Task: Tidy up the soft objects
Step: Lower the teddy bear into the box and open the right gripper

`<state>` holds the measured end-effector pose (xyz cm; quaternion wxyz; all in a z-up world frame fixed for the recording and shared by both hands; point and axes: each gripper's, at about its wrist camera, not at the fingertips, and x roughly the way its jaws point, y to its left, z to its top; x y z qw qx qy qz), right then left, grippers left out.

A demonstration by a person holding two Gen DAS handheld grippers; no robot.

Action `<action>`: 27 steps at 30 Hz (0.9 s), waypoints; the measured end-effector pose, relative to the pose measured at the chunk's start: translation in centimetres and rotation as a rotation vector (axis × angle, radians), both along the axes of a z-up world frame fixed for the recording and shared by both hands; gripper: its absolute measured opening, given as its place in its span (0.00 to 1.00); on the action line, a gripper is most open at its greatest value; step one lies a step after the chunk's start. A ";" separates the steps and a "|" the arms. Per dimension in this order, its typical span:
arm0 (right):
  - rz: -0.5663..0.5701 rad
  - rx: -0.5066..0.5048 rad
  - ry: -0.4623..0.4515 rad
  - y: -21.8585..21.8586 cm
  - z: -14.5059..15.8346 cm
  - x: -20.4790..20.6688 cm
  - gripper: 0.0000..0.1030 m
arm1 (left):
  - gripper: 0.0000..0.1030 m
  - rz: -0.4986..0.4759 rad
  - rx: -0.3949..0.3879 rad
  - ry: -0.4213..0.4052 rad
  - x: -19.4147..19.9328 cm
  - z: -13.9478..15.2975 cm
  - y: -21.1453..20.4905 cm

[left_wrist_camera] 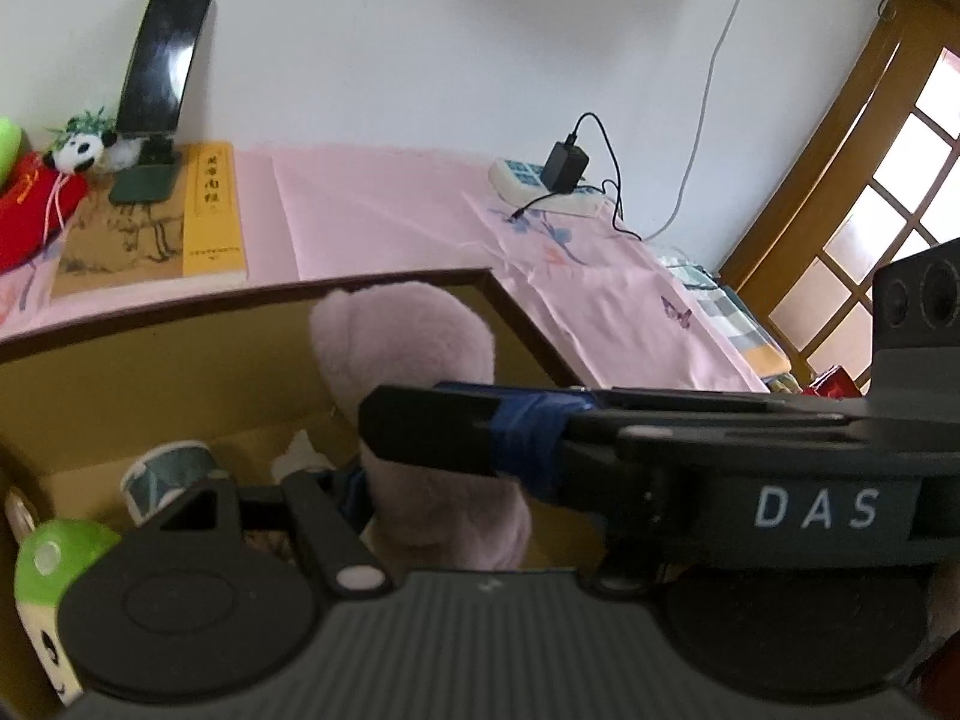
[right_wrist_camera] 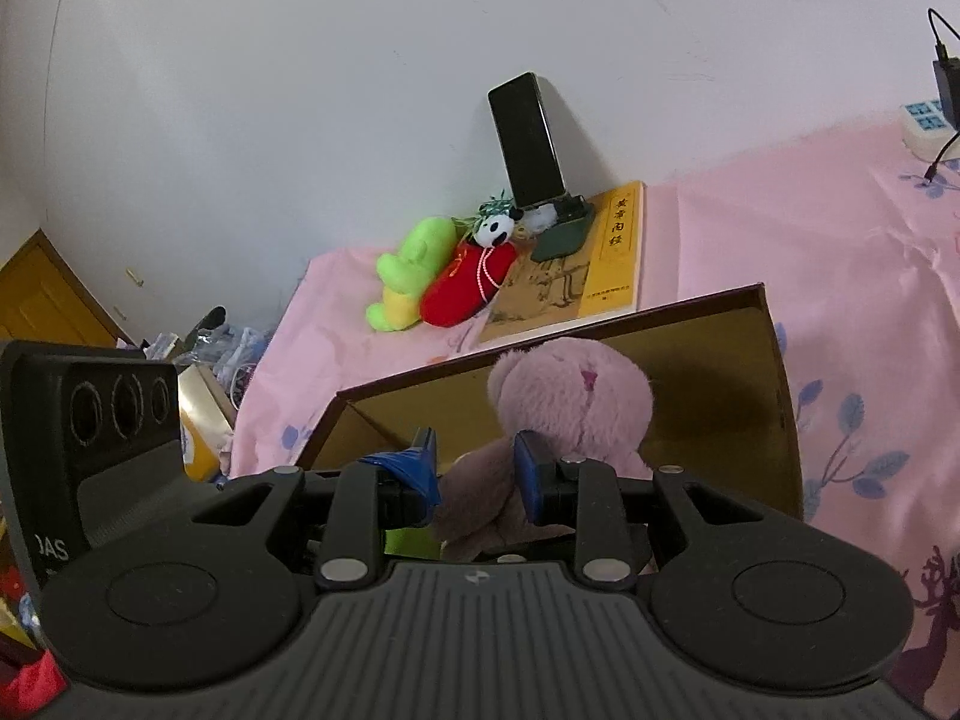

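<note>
Much of the pink plush toy (right_wrist_camera: 570,396) is hidden: its lower body drops behind the gripper housings in both views, and only its rounded head rises clear inside the open cardboard box (right_wrist_camera: 774,372) at the middle of each frame. The right gripper (right_wrist_camera: 477,468) has its blue-taped fingers pressed into the toy's lower part from both sides, gripping it over the box. In the left wrist view the right gripper's black arm crosses the frame from the right edge, so the left gripper (left_wrist_camera: 360,480) is mostly covered; one finger shows low in the frame, and I cannot tell whether it is open or closed.

At the lower left of that view a green toy (left_wrist_camera: 60,552) is cut off by the housing, and a roll of tape (left_wrist_camera: 168,474) sits in the box beside it.

The box stands on a pink floral cloth (right_wrist_camera: 810,228). Toward the white wall lie a yellow book (right_wrist_camera: 576,270) with a phone on a stand (right_wrist_camera: 528,138) on it, and beside it a green plush (right_wrist_camera: 414,264), a red plush (right_wrist_camera: 468,294) and a small panda (right_wrist_camera: 495,228). A power strip (left_wrist_camera: 540,186) lies at the upper right of the left view, with a wooden door (left_wrist_camera: 888,180) beyond.
</note>
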<state>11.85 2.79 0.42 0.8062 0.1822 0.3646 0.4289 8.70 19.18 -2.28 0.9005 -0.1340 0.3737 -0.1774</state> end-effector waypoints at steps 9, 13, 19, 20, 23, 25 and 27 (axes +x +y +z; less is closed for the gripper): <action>0.049 -0.015 0.029 2.9 3.2 -0.4 0.12 | 0.61 0.058 0.038 -0.003 -1.5 2.0 2.4; 0.074 -0.074 0.109 4.9 1.0 -0.3 0.12 | 0.61 0.087 0.033 0.096 -1.2 -0.2 3.5; 0.095 -0.111 0.164 5.9 -1.5 -0.3 0.10 | 0.59 0.113 0.038 0.187 -0.9 -3.1 3.8; 0.094 -0.107 0.178 5.9 -1.8 -0.3 0.10 | 0.60 0.119 0.049 0.192 -0.9 -3.3 3.7; 0.101 -0.097 0.173 6.0 -2.1 -0.6 0.09 | 0.61 0.127 0.084 0.180 -1.3 -3.2 3.6; 0.103 -0.103 0.160 6.1 -2.1 -0.9 0.08 | 0.64 0.133 0.109 0.170 -1.6 -2.9 3.6; 0.099 -0.114 0.146 6.1 -2.0 -1.1 0.09 | 0.65 0.143 0.111 0.153 -2.2 -2.3 4.0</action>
